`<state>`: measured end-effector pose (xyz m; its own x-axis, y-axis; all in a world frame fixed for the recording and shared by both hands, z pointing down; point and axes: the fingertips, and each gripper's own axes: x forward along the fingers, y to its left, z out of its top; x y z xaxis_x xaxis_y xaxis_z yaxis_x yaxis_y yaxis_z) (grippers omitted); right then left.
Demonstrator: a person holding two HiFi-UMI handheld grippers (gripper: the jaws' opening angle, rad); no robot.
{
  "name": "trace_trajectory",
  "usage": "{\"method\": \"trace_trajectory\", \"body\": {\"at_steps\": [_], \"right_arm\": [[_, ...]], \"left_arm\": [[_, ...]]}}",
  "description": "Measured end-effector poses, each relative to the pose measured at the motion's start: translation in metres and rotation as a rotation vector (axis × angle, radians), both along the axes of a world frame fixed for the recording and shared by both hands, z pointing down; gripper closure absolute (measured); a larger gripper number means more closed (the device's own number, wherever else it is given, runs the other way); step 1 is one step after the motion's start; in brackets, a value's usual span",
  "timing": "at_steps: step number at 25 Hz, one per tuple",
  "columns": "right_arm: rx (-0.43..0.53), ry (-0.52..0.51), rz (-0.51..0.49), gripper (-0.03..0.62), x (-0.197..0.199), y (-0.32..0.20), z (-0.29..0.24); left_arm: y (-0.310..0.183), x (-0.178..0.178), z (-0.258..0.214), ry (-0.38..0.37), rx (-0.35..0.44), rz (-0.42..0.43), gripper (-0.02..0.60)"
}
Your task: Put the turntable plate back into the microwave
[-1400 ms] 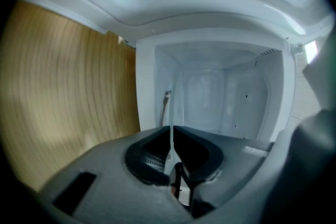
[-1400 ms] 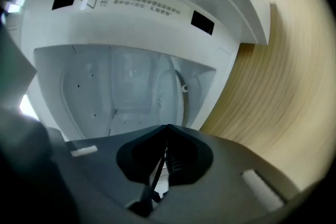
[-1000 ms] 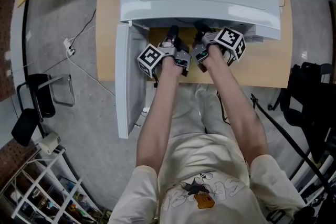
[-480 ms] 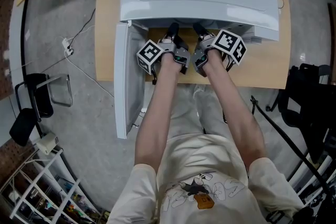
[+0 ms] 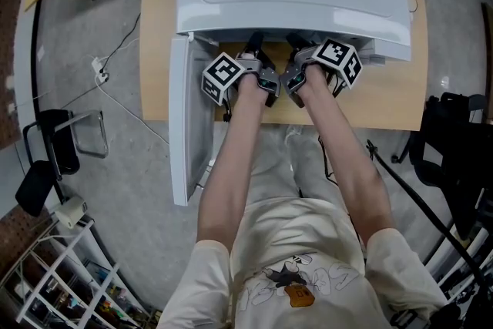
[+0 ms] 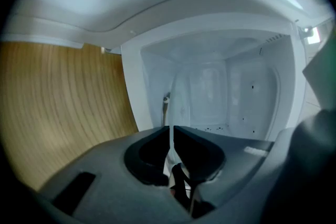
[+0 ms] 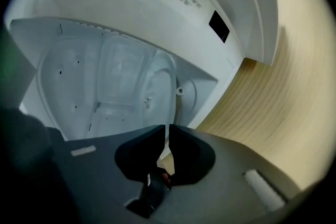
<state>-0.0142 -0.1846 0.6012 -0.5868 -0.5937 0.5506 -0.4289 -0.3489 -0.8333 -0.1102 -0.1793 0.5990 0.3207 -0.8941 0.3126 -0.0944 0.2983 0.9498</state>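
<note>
Appearing edge-on at the lower centre of the left gripper view, the turntable plate (image 6: pixel 171 107) is shown as a thin clear glass rim. The rim rises from between the jaws into the white cavity (image 6: pixel 210 97) of the microwave (image 6: pixel 157 2). At the centre of the right gripper view the same rim is shown, with the curved glass spreading to its left inside the cavity.

The rim is pinched by the left gripper (image 6: pixel 171 132), whose fingers are drawn almost together with only the glass edge in the narrow slit. The opposite side of the rim is pinched in the same way by the right gripper (image 7: pixel 167 132). Both pairs of jaws have just been closing, with the rim between them.

In the head view both grippers are located at the upper centre, side by side and close together. Their tips are tucked under the front edge of the microwave's top, so the plate is hidden there. The door (image 5: pixel 189 127) is swung open toward the lower left of the frame. The microwave is carried on a wooden table (image 5: pixel 389 92).
</note>
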Motion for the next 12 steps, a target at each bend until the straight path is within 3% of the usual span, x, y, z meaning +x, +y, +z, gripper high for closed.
{"method": "trace_trajectory", "body": {"at_steps": [8,12], "right_arm": [[-0.022,0.026,0.046,0.588,0.003,-0.011,-0.001],[-0.015,0.012,0.063,0.588,0.006,-0.008,-0.001]], "left_arm": [[-0.011,0.002,-0.001,-0.067,-0.029,0.072,0.568],[-0.007,0.006,0.0,-0.044,-0.042,0.081,0.566]]}}
